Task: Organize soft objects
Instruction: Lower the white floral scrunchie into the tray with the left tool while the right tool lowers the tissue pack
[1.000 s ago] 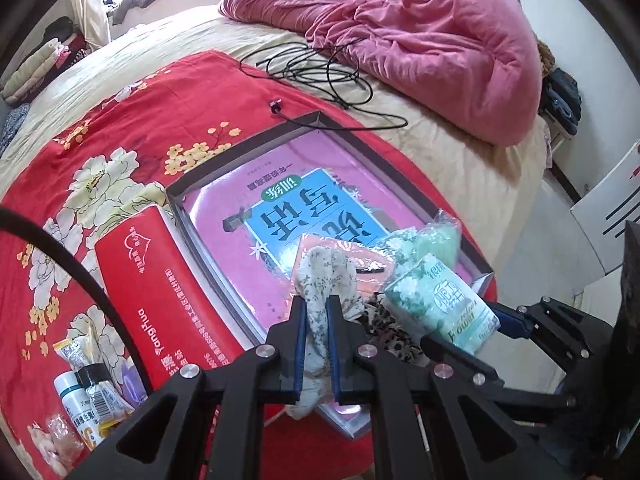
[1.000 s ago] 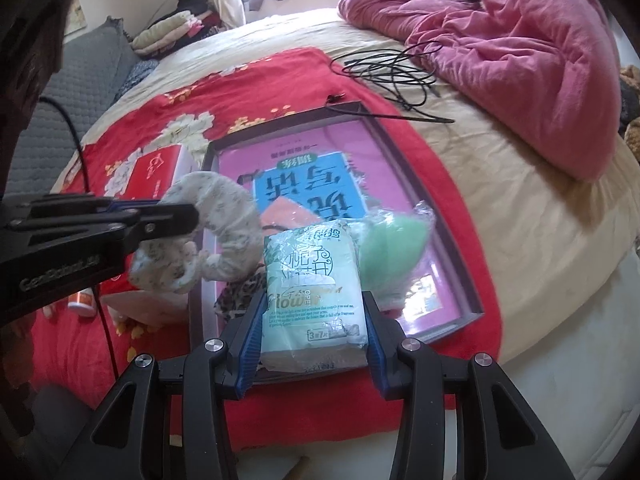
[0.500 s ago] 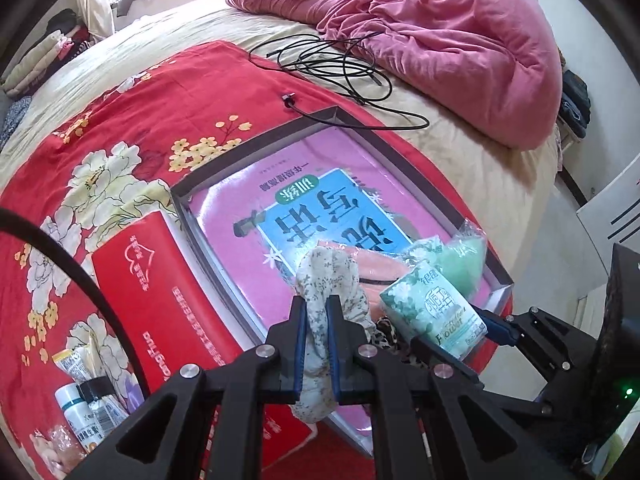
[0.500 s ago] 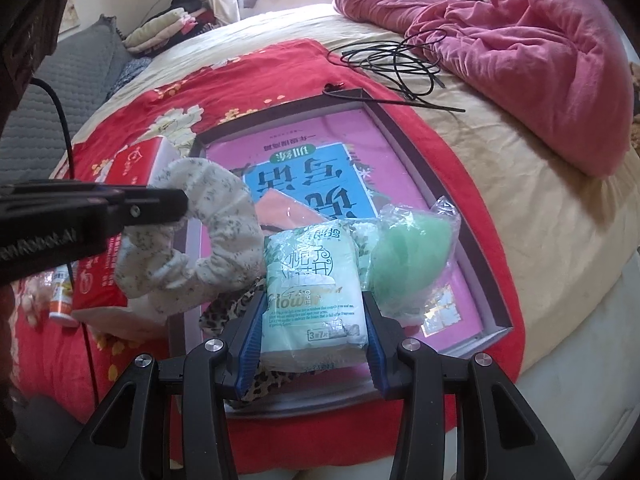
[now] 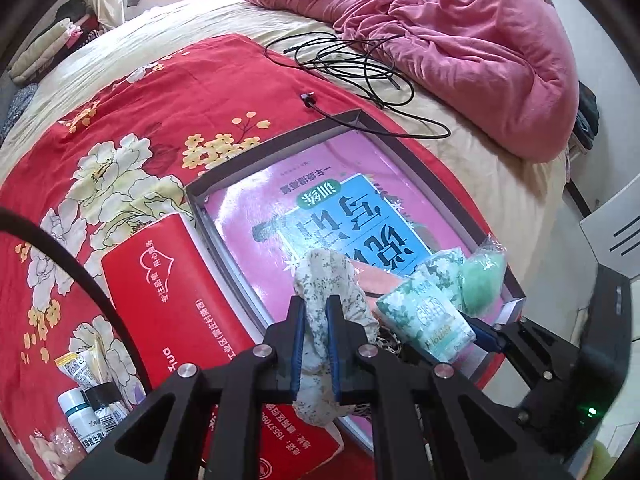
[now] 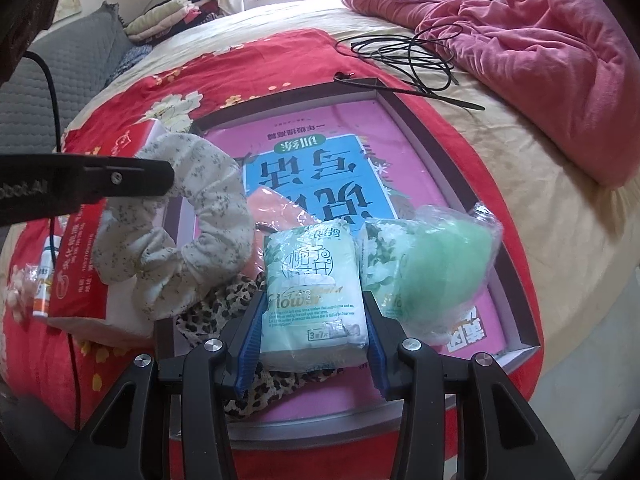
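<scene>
My left gripper (image 5: 314,312) is shut on a cream floral scrunchie (image 5: 328,280), held above the near left edge of the grey-rimmed tray (image 5: 276,148). The scrunchie also shows in the right wrist view (image 6: 208,220), hanging from the left gripper's fingers (image 6: 120,178). My right gripper (image 6: 312,320) is shut on a green tissue pack (image 6: 314,280), held over the tray's (image 6: 452,172) near end; the pack also shows in the left wrist view (image 5: 428,316). In the tray lie a second tissue pack (image 6: 378,256), a green puff in plastic (image 6: 444,256), a leopard-print cloth (image 6: 228,304) and a pink pouch (image 6: 276,208).
A red tissue box (image 5: 176,288) lies left of the tray on the red floral cloth (image 5: 132,128). Small bottles and packets (image 5: 84,408) sit at the near left. A black cable (image 5: 360,60) and a pink quilt (image 5: 480,40) lie on the bed beyond.
Both grippers have risen and drawn back a little with their loads. The scrunchie now hangs free above the tray edge, and the tissue pack is lifted above the leopard cloth.
</scene>
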